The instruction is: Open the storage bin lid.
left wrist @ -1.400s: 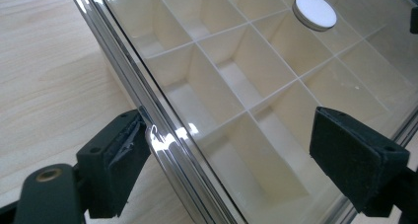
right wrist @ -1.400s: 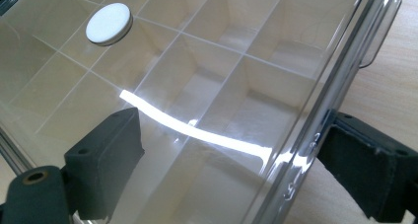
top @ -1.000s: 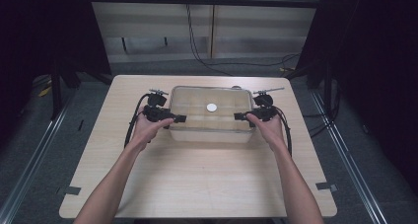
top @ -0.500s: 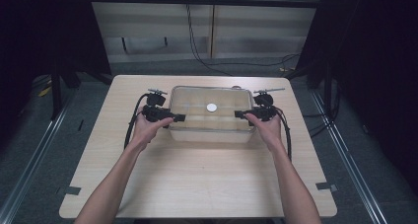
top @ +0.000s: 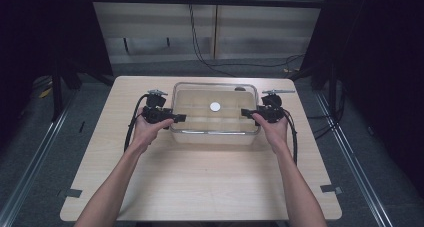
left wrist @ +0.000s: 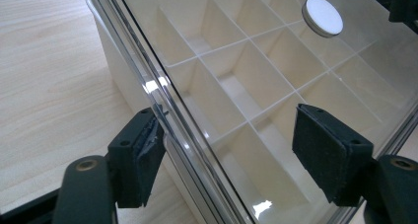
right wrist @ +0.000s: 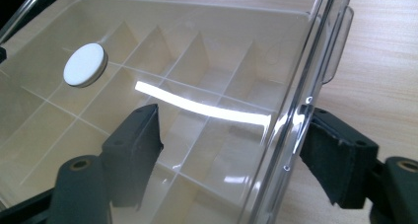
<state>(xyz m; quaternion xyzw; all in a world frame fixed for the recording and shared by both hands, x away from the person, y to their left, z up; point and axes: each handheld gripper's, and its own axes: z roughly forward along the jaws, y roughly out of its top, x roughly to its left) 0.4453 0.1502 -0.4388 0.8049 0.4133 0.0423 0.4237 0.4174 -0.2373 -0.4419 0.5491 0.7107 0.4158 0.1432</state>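
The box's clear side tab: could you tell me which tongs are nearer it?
Right. The right tongs straddle the tab's own edge; the left tongs straddle the opposite end.

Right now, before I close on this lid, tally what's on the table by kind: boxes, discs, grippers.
Clear divided box with its lid: 1
White disc on the lid: 1
Grippers, one at each end of the box, left gripper and right gripper: 2
Total: 4
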